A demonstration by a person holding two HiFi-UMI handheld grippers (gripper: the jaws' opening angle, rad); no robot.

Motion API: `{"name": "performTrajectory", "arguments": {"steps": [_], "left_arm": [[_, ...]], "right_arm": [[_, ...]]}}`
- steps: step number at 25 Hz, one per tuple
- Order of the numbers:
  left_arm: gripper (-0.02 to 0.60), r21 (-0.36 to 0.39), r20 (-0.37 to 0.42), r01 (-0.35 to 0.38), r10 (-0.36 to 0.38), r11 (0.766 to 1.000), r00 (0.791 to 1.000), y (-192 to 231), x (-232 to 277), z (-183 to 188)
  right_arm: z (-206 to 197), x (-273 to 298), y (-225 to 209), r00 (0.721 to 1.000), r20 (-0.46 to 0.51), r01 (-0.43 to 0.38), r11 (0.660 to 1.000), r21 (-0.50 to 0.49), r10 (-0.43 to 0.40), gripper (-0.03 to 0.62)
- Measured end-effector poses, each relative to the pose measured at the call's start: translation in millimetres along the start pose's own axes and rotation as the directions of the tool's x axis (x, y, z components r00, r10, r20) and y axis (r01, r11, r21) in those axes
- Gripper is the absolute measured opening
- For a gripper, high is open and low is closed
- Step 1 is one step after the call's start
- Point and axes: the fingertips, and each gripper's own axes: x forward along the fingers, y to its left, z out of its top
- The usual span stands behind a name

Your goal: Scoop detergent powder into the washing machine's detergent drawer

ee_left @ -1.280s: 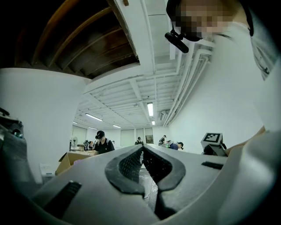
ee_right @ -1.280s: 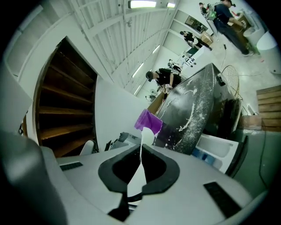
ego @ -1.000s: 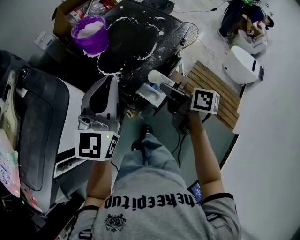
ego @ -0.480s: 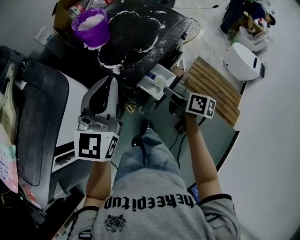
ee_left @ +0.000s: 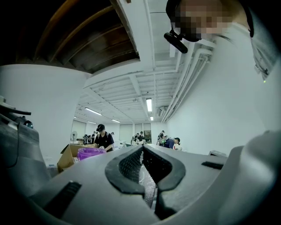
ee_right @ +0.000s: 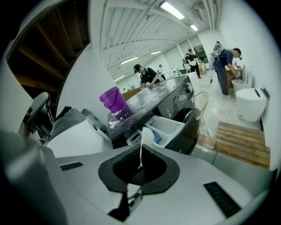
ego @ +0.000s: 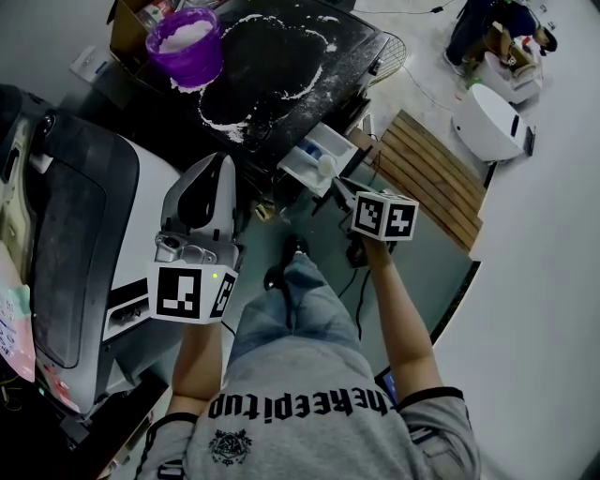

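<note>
A purple bucket (ego: 185,42) of white powder stands on the black washing machine top (ego: 272,70), which is strewn with spilled powder. The white detergent drawer (ego: 305,161) is pulled out from the machine's front. My right gripper (ego: 341,190) is shut on the thin handle of a white scoop (ego: 326,166), whose bowl hangs at the drawer's near edge. In the right gripper view the scoop (ee_right: 146,136) rises from between the jaws, in front of the drawer (ee_right: 167,126) and below the bucket (ee_right: 113,100). My left gripper (ego: 221,161) is shut and holds nothing, left of the drawer. Its jaws (ee_left: 142,151) point over the machine top.
A white and grey appliance (ego: 84,234) stands at the left. A cardboard box (ego: 131,19) sits beside the bucket. A wooden slatted pallet (ego: 427,178), a wire basket (ego: 385,56) and a round white unit (ego: 492,122) lie to the right. People work in the background.
My right gripper has moved left toward the drawer and rolled, carrying the scoop over the drawer's edge. The left gripper has held still.
</note>
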Motion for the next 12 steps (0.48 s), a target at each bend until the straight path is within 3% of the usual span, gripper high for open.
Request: {"name": "performTrajectory", "arguments": {"steps": [3, 6, 8, 12], "left_arm": [[0.003, -0.003, -0.006, -0.008, 0.008, 1.0, 1.0, 3, -2, -2], [0.003, -0.005, -0.011, -0.014, 0.014, 1.0, 1.0, 4, -4, -3], [0.003, -0.006, -0.012, -0.016, 0.016, 1.0, 1.0, 4, -5, -4], [0.003, -0.007, -0.012, -0.02, 0.02, 1.0, 1.0, 5, -6, -5]], "right_arm": [[-4, 4, -1, 0.997, -0.029, 0.067, 0.986, -0.156, -0.072, 0.005], [-6, 6, 1, 0.989, -0.048, 0.117, 0.944, -0.309, -0.139, 0.005], [-8, 8, 1, 0.981, -0.052, 0.147, 0.898, -0.414, -0.185, 0.005], [-12, 12, 3, 0.963, -0.052, 0.181, 0.773, -0.608, -0.266, 0.005]]}}
